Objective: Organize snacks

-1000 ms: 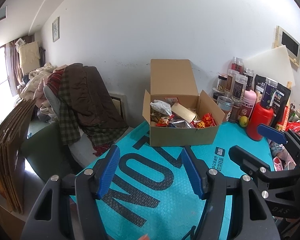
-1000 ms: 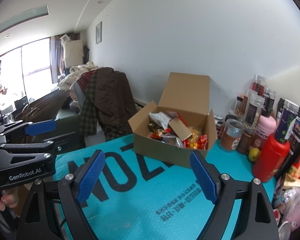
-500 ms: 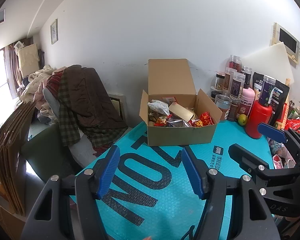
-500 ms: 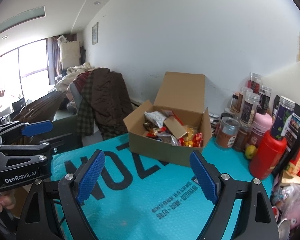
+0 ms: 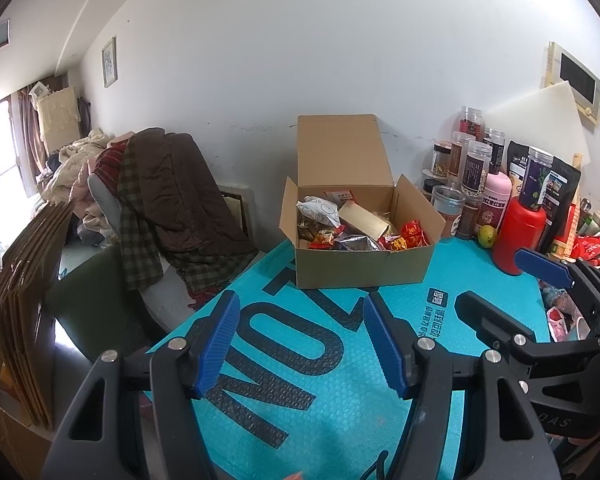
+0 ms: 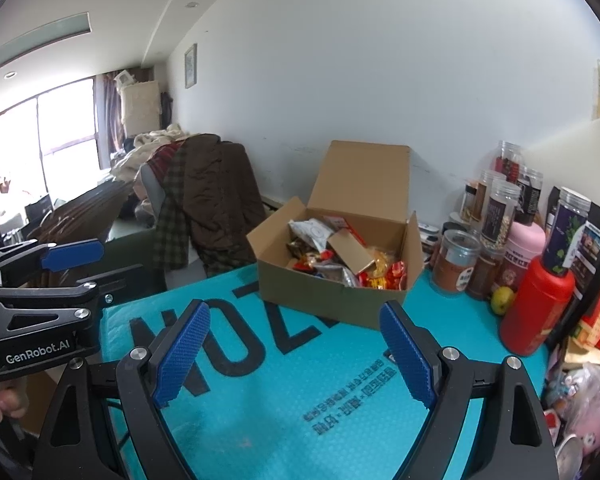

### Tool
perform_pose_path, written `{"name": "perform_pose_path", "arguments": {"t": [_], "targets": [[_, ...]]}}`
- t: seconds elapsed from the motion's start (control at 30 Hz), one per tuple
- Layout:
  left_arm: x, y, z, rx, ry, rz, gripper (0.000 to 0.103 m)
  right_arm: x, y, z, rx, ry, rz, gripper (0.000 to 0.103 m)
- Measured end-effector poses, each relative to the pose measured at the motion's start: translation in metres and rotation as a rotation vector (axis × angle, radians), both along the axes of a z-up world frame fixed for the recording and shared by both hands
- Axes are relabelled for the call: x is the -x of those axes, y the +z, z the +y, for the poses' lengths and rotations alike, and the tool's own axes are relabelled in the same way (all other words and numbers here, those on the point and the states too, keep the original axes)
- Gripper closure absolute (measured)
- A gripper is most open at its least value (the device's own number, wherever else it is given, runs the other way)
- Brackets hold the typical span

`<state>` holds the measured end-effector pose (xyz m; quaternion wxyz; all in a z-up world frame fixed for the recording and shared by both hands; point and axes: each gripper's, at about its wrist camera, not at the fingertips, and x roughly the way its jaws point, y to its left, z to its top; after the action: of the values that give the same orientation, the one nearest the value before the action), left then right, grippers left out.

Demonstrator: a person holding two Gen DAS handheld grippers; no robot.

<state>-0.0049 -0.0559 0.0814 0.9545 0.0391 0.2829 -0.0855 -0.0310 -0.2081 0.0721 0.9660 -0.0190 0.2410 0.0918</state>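
Observation:
An open cardboard box [image 5: 360, 268] [image 6: 320, 292] stands at the back of a turquoise mat [image 5: 320, 380] [image 6: 280, 400], its lid up against the wall. It holds several snack packets: a white bag [image 5: 318, 210], a tan carton [image 5: 364, 220], red and yellow wrappers [image 5: 410, 236]. My left gripper [image 5: 300, 340] is open and empty, well short of the box. My right gripper [image 6: 296, 354] is open and empty, also short of the box. Each gripper shows at the edge of the other's view.
Jars [image 5: 476, 168], a pink bottle [image 5: 496, 200], a red bottle [image 5: 518, 236], a green fruit [image 5: 486, 236] and dark pouches crowd the right side. A chair draped with clothes [image 5: 172, 200] stands left of the table. Flat cardboard [image 5: 24, 312] leans far left.
Both grippers have drawn back and slightly up from the box, which now looks smaller and farther. Jaws stay open.

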Motion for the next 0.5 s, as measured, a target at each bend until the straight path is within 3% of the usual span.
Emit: {"name": "perform_pose_path", "arguments": {"t": [0.5], "targets": [[-0.0003,-0.0033,-0.0078,-0.009,-0.007,0.015,0.039,-0.0008,-0.0068,-0.0059,0.004,-0.013,0.024,0.015]]}}
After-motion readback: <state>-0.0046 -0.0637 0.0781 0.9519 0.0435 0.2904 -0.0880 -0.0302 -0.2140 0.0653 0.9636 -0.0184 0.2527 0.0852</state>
